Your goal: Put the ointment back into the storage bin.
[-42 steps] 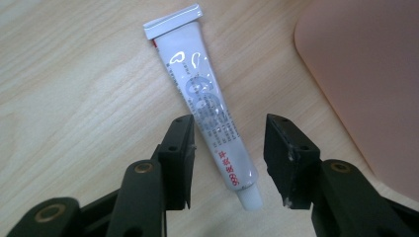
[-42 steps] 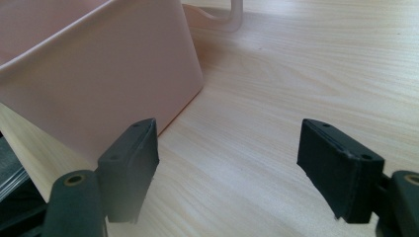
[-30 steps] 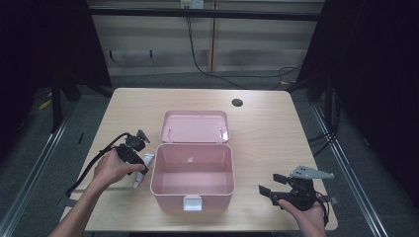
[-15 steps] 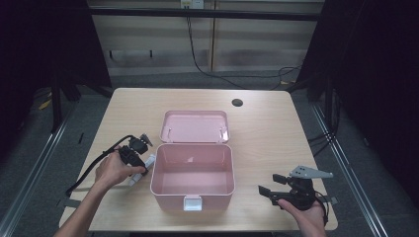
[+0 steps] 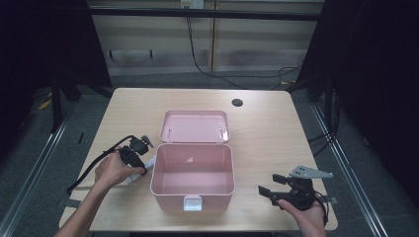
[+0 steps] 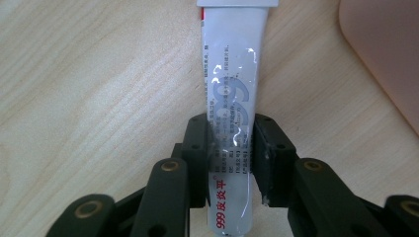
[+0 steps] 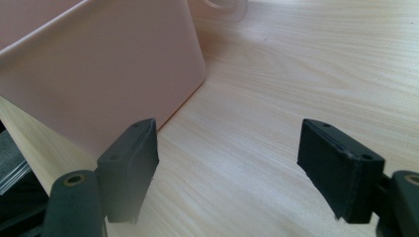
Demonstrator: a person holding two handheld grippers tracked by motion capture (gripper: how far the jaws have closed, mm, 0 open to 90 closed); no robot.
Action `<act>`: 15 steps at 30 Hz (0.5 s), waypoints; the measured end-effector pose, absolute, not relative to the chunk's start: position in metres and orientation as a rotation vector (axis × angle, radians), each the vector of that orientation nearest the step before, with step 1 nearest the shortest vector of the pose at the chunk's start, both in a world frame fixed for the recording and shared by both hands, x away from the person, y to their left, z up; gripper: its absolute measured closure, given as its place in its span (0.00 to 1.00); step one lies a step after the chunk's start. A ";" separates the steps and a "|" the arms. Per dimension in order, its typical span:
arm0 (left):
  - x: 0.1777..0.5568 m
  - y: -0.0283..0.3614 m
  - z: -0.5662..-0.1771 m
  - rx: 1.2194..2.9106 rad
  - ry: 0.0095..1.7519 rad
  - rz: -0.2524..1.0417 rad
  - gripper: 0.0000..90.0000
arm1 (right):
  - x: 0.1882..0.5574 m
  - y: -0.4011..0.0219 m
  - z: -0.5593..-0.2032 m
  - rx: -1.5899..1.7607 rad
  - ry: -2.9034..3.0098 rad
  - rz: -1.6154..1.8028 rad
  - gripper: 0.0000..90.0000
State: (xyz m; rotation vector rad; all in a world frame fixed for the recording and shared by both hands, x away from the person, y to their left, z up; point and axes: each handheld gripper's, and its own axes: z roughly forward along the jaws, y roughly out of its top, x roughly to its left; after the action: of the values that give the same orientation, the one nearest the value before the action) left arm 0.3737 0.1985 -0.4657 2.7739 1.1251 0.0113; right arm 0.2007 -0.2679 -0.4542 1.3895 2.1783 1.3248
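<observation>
The tube [image 6: 232,98] lies flat on the table [image 5: 276,128], just left of the pink box [image 5: 191,178]. In the high view the left hand [image 5: 112,170] hides most of it. The left gripper view shows its print, and its far end is cut off there. The left gripper [image 6: 231,148] has just closed its jaws on the tube. The right gripper [image 7: 230,168] holds its jaws wide with nothing between them, near the box's right side.

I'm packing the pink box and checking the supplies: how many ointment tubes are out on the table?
1. The ointment tube lies on the table just left of the open pink box, clamped between the left gripper's fingers. The hand may hide others.
</observation>
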 end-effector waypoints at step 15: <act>0.370 0.204 -0.458 2.773 1.102 -0.037 0.79 | 0.202 -0.268 -0.455 1.391 2.181 1.320 0.26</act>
State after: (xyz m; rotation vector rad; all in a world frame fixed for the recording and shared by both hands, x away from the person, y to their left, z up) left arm 0.3701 0.2043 -0.4578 2.7730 1.1020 -0.0369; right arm 0.2018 -0.2680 -0.4546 1.3912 2.1806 1.3200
